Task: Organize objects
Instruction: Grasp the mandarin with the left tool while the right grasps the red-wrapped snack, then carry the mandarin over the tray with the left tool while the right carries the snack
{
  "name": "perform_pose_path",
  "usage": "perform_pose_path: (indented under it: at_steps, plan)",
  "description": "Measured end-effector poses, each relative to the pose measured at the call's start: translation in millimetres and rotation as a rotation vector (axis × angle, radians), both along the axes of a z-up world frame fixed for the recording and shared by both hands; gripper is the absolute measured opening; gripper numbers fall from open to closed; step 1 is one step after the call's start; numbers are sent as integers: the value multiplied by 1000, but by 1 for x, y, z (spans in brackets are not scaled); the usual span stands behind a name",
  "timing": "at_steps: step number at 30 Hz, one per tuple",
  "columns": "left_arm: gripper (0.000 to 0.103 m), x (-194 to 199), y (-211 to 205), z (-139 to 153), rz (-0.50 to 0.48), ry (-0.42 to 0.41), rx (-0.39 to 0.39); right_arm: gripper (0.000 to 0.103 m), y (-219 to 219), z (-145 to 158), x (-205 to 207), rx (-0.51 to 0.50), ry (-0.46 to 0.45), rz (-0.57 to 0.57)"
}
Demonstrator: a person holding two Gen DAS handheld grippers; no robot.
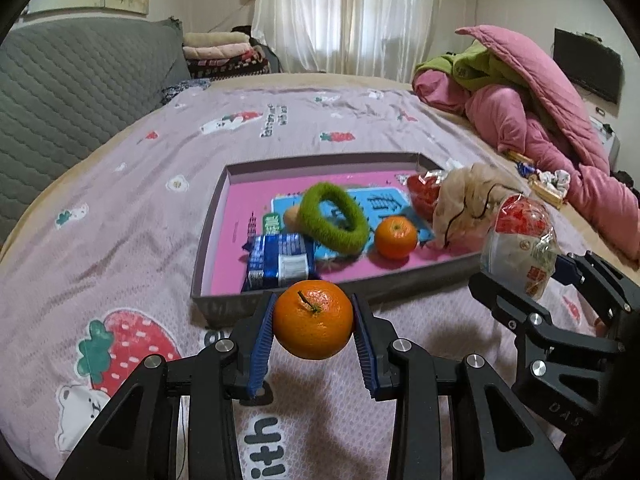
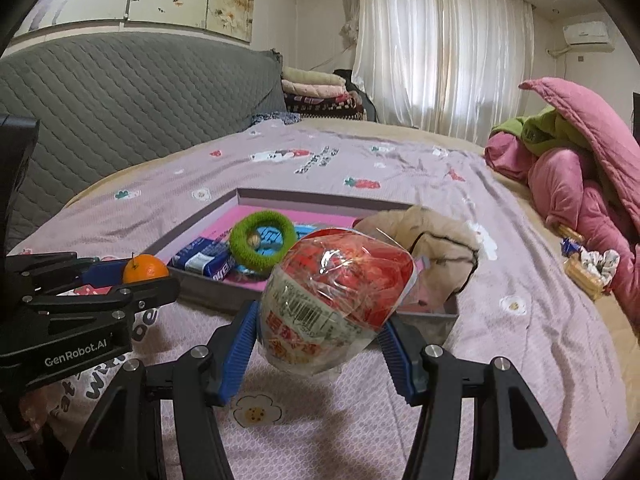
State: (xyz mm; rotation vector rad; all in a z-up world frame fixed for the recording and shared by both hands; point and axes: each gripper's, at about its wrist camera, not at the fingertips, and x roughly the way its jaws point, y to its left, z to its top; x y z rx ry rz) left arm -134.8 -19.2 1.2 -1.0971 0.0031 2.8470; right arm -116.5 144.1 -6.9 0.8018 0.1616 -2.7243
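Left gripper (image 1: 313, 320) clamped an orange (image 1: 313, 319), right gripper (image 2: 320, 344) gripped a wrapped snack pack (image 2: 334, 300); both were carried short of the tray (image 1: 208, 240), and release inside it likely came next.

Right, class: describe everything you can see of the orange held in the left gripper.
The orange is a small round fruit with glossy, dimpled peel and a short green-brown stem on top, tilted slightly. It looks whole and unpeeled. The left gripper is shut on it, one blue ribbed pad pressing each side. It hangs above the pink bedsheet, just short of the grey tray, touching nothing else.
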Motion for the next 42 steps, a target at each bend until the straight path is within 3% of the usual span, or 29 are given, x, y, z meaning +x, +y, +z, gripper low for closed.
perform_pose_path:
  at_steps: [18,26,42]
  plan:
    - [38,-35,7,32,-8,53,16,59,10,33,-21,8,66,-17]
    - [38,-54,3,34,2,41,28,59,14,49,-39,13,98,-23]
    - [38,-85,6,31,1,54,20,59,16,38,-69,24,75,-25]
